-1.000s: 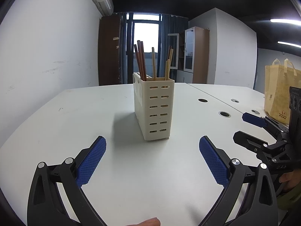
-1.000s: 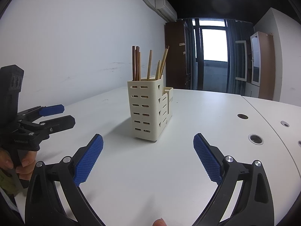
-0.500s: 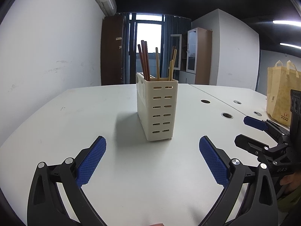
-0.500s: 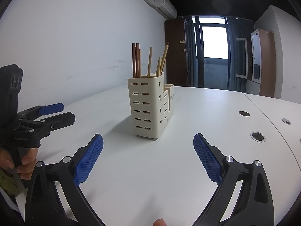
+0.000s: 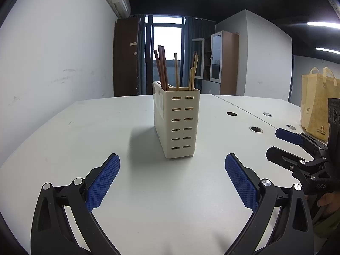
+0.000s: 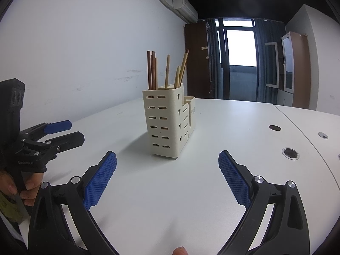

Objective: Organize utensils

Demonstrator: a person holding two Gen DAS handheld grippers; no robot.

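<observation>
A cream slotted utensil holder stands upright on the white table. Several wooden chopsticks stick up out of its tall compartment, dark ones on the left, pale ones on the right. My left gripper is open and holds nothing, a little short of the holder. My right gripper is likewise open and holds nothing, facing the holder's corner. Each gripper shows in the other's view: the right gripper at the right edge, the left gripper at the left edge.
A yellow paper bag stands at the table's right side. Round cable holes dot the table right of the holder. A hand grips the left tool's handle. A white wall runs along the left; cabinets and a window stand behind.
Both cameras have tilted slightly, so the holder sits a little lower and nearer the middle of each view. Both grippers stay open.
</observation>
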